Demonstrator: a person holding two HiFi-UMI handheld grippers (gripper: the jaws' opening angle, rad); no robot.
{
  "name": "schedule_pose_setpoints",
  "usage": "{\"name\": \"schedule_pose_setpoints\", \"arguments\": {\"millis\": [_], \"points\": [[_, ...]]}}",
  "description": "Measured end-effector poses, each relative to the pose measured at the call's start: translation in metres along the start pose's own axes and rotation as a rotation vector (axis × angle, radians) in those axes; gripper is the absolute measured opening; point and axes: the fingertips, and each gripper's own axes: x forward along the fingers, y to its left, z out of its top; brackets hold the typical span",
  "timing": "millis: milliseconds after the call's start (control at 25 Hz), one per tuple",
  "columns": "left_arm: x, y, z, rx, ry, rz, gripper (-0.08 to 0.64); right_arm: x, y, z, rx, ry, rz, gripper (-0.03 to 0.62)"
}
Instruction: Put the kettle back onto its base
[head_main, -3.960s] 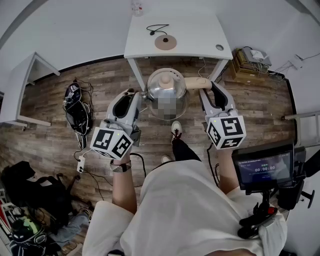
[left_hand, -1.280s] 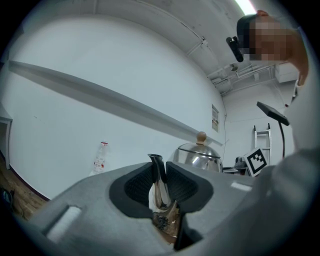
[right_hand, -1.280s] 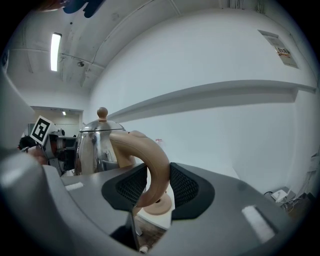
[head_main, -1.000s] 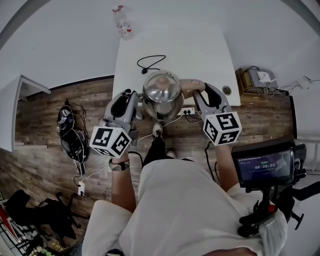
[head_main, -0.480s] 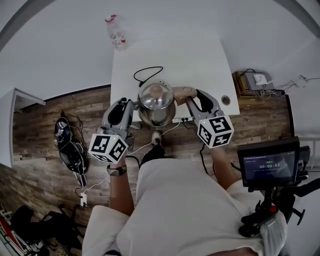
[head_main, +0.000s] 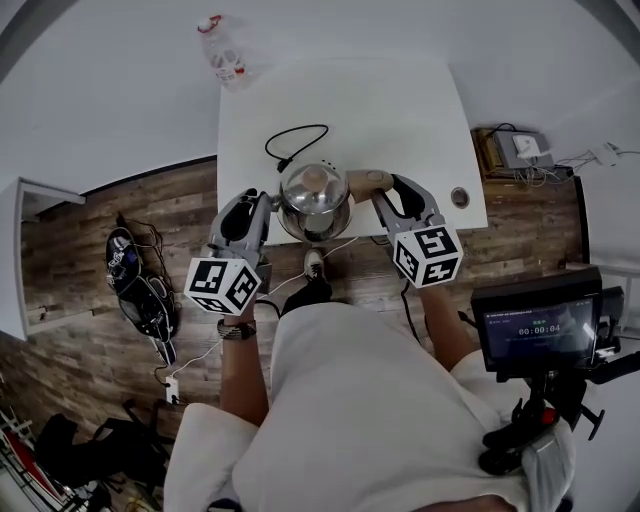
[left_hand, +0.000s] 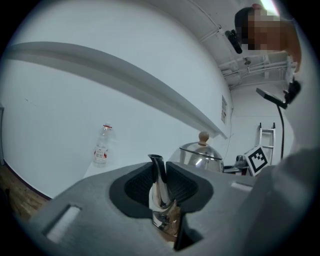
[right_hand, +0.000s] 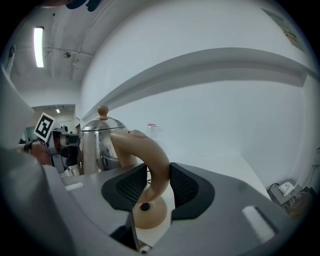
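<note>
Arms stretched forward, I am holding the kettle (head_main: 314, 200) at the table's (head_main: 400, 100) near edge, left tool (head_main: 262, 205) clamping its spout (left_hand: 159, 187), right tool (head_main: 385, 190) clamping its handle (right_hand: 150, 160).

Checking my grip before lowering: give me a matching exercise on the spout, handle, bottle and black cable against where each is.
1 spout
2 handle
3 bottle
4 black cable

A lying on the table beyond the kettle
B clamped in the right tongs
C standing at the table's far left corner
D clamped in the left tongs

Pairs: 1-D, 2-B, 3-C, 4-A
</note>
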Motion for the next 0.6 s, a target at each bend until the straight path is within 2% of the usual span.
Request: {"name": "schedule_pose_setpoints", "arguments": {"millis": [600], "points": [[0.015,-0.003,-0.044,0.003,0.07,-0.047,0.086,-0.004,-0.013,-0.05,-0.002,0.093,-0.02,0.144]]}}
